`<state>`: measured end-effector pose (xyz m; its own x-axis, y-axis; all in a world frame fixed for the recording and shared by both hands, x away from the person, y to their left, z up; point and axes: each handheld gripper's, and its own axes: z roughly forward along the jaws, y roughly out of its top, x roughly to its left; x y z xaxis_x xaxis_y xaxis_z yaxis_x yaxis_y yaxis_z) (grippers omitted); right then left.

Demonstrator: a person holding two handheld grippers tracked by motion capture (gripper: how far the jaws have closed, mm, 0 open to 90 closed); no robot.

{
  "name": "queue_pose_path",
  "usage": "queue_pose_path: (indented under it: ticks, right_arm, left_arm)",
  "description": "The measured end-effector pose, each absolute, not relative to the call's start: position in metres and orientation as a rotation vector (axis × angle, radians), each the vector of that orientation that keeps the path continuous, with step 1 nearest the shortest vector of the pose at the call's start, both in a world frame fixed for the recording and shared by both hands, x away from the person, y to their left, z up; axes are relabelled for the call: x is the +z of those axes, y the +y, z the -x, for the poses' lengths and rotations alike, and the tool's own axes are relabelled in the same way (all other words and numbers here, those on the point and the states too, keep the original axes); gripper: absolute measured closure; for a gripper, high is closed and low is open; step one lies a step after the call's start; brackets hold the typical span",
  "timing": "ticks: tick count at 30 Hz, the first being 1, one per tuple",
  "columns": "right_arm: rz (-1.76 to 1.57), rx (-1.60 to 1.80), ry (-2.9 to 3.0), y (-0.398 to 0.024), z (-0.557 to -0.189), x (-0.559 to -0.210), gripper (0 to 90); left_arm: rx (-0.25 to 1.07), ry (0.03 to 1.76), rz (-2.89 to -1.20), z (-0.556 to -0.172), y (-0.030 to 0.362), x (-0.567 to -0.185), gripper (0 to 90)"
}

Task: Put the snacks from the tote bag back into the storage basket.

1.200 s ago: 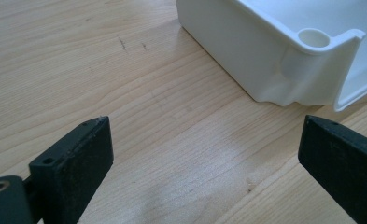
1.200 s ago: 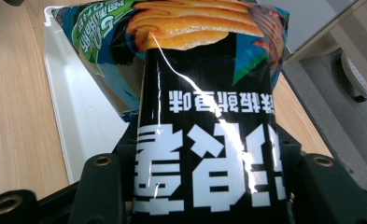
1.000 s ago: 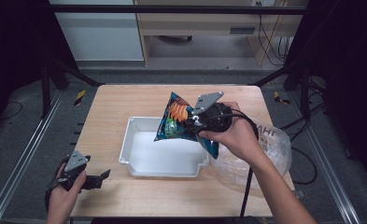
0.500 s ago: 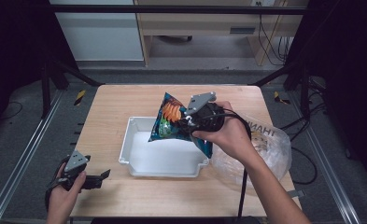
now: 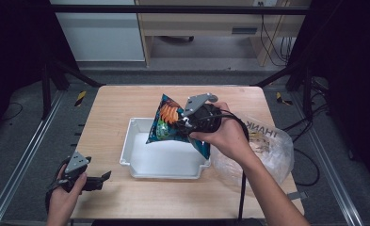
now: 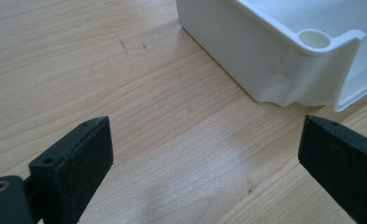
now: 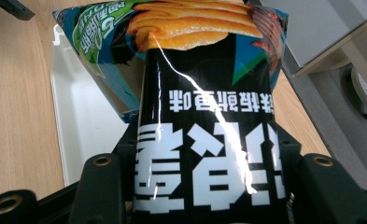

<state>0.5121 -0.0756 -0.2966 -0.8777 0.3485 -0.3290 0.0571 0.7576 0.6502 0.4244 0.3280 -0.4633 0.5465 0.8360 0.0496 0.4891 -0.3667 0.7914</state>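
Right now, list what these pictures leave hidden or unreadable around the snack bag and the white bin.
- Right gripper, high view: its jaw tips are hidden behind the snack bag.
- Snack bag, right gripper view: its lower end is cut off by the bottom edge.
- White bin, left gripper view: most of it runs off the top and right edges.
- Clear plastic bag, high view: the forearm covers part; its contents are too blurred to name.

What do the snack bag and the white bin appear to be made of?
Snack bag: probably thin plastic film, glossy; bright glare streaks and creases cross its print. White bin: looks like moulded rigid plastic, smooth and faintly shiny, with rounded corners and a formed rim.
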Motion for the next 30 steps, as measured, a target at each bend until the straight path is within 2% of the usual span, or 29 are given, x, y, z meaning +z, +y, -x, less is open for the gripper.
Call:
queue_pose_path:
  ticks: [30]
  right_arm:
    - [-0.260,0.889,2.555,-0.047,-0.522,-0.313,46.6]
  left_arm:
    - [0.621,1.090,-2.007,-0.425,0.333,-0.461,2.9]
